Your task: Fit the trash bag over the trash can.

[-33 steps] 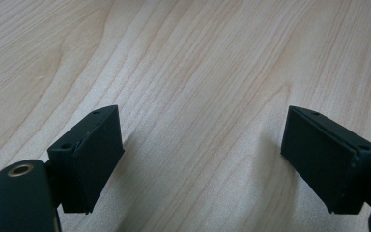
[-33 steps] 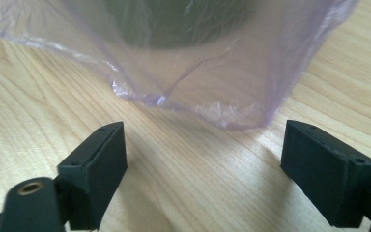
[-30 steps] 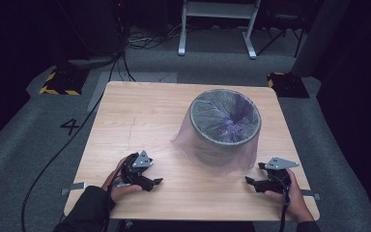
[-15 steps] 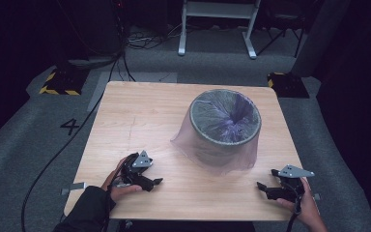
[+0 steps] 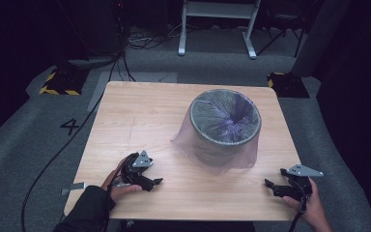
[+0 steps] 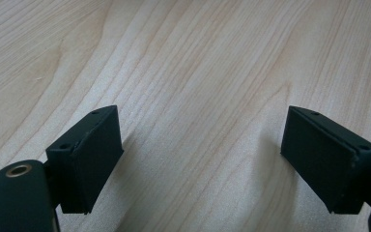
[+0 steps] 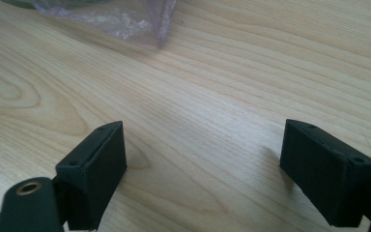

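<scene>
Bin (image 5: 225, 126): upright on the table (image 5: 140, 111), right of centre, toward the far half; round mouth facing up.
Bag (image 5: 244, 157): thin, purplish and see-through, lining the bin and draped down over its outside; loose skirt spread on the wood at the near side. In the right gripper view, a crumpled edge of it (image 7: 125, 17) lying on the tabletop at the top of the frame.
Left gripper (image 5: 155, 182): low over the near left part of the table, held in a hand (image 5: 121, 186) with a dark sleeve; pointing right, toward the bin but well apart from it. Jaws spread wide, nothing between them, bare wood under them in the left gripper view (image 6: 203, 159).
Right gripper (image 5: 271, 186): near the front right corner of the table, held in a hand (image 5: 311, 210) coming in from the bottom edge; pointing left. Jaws standing wide apart, nothing held, plain wood between them (image 7: 205, 164); bag edge ahead of them, not touching.
Floor (image 5: 38, 145): grey carpet around the table, marked with a "4" at the left.
</scene>
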The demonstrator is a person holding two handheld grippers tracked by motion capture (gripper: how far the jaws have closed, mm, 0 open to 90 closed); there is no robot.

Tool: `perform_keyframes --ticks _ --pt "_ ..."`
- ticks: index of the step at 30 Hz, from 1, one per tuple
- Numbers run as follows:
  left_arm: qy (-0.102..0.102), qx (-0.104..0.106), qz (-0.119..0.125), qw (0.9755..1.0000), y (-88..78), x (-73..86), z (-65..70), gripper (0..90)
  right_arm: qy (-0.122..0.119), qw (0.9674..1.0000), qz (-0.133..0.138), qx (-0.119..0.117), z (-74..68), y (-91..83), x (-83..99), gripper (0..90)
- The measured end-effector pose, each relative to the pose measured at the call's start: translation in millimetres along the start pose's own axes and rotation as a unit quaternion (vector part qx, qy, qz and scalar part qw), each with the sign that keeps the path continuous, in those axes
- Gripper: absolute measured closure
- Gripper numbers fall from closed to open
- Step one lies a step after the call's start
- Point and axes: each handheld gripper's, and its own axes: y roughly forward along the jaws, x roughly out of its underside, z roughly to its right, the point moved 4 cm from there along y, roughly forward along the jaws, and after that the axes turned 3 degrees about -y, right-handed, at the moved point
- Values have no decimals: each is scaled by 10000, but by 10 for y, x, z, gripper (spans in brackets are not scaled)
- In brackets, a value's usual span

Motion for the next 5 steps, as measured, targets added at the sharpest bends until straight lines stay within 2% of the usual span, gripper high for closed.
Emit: perform_keyframes --ticks 5 --pt "9 5 -4 10000 2 -3 -2 141 38 10000 -1 42 21 2 -2 165"
